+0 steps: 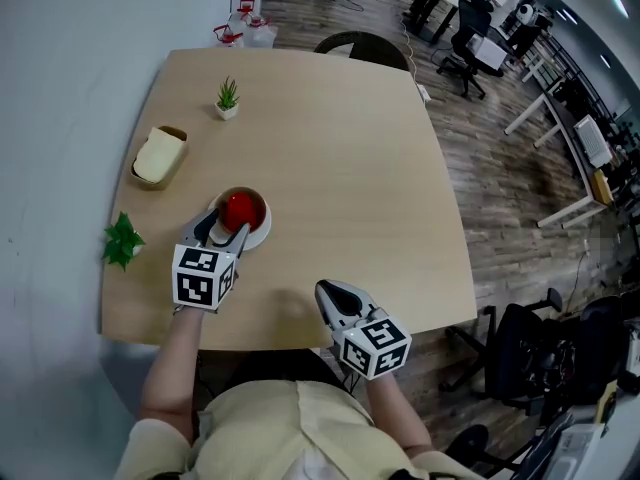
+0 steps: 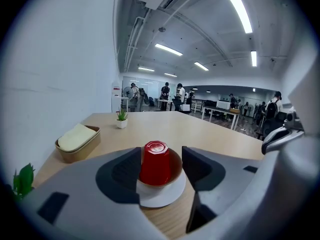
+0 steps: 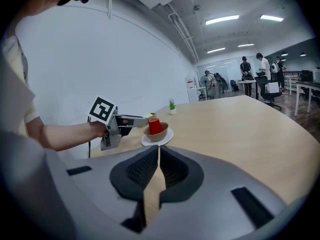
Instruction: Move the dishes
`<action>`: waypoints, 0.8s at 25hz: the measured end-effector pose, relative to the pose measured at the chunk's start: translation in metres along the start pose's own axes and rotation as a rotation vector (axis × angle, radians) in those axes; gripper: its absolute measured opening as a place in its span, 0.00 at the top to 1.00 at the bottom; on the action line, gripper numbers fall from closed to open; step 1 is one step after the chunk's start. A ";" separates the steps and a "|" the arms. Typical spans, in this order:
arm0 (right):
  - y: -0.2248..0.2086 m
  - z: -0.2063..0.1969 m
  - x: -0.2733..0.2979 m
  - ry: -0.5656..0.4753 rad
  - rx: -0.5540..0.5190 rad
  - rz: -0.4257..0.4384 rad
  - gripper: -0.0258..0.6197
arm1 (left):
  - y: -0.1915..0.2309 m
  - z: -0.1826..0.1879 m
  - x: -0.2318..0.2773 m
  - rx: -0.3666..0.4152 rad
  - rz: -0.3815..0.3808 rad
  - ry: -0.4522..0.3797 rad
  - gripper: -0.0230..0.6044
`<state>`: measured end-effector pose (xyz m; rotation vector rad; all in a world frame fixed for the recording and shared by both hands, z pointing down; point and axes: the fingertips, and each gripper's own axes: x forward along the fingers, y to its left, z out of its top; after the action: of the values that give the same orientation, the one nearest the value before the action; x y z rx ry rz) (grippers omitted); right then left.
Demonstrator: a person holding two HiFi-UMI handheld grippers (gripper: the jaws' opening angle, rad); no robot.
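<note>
A red cup [image 1: 238,208] stands upside down in a brown bowl [image 2: 176,162], which rests on a white plate [image 1: 259,236] at the left front of the wooden table [image 1: 340,158]. My left gripper [image 1: 222,230] is open, and in the left gripper view its jaws flank the red cup [image 2: 155,163] and the bowl over the plate [image 2: 160,198]. The right gripper view shows the same stack [image 3: 155,127] with the left gripper [image 3: 134,120] reaching its near side. My right gripper [image 1: 326,291] hovers by the table's front edge, shut and empty [image 3: 158,156].
A brown takeaway box with a cream lid [image 1: 160,156] sits left of the stack. A small potted plant [image 1: 227,96] stands farther back. Green leaves [image 1: 122,240] lie at the left edge by the wall. A chair [image 1: 362,46] stands at the far end.
</note>
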<state>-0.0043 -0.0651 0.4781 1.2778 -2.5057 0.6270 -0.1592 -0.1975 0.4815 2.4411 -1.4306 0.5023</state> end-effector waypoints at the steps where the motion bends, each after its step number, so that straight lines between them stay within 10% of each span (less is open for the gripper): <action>1: -0.003 0.002 0.002 0.000 -0.001 0.005 0.93 | 0.002 0.000 0.004 0.000 0.005 0.007 0.57; 20: -0.044 0.018 0.010 0.049 -0.039 0.139 0.93 | 0.011 -0.023 0.061 0.016 0.143 0.198 0.53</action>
<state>0.0253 -0.1039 0.4785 1.0693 -2.5694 0.6283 -0.1448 -0.2418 0.5287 2.2383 -1.5267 0.7666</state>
